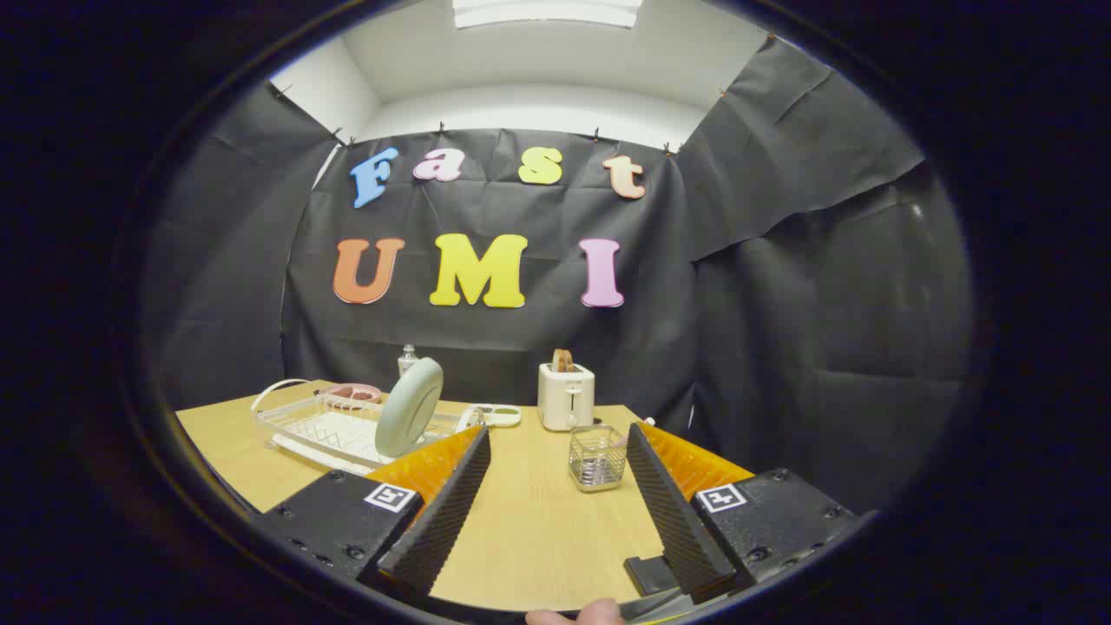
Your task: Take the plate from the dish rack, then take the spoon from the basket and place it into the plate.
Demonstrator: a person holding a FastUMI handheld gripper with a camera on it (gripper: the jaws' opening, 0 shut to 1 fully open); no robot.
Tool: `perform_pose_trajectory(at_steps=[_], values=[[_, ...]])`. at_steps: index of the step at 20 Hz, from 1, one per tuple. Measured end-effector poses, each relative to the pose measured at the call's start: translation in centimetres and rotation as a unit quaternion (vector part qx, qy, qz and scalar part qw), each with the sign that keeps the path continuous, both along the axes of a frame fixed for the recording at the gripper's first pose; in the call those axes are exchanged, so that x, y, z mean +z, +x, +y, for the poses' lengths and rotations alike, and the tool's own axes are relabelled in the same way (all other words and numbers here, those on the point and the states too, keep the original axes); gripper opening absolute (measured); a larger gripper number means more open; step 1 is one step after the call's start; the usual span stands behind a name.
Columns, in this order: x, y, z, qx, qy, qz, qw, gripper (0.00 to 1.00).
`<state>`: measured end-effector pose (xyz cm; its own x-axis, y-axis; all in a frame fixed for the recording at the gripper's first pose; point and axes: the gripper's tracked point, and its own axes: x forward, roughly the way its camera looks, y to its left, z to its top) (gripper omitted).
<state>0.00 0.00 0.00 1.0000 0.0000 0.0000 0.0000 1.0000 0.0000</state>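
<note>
Plate stands on edge in rack; tool open.

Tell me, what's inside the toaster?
Something brown, probably toast, sticks out of the white toaster beyond the open gripper. Its lower part is hidden inside the slot.

You see a pale green plate at ten o'clock from the gripper, whose fingers stand apart, standing in a white dish rack. At twelve o'clock, the toaster is cream. The clear basket has a grid pattern; the table is light wood.
</note>
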Motion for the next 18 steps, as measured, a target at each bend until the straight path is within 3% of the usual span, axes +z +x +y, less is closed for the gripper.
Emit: perform_pose_trajectory(at_steps=[18], values=[[-0.3,0.8,1.5,0.001,-0.013,-0.004,1.000,1.00]])
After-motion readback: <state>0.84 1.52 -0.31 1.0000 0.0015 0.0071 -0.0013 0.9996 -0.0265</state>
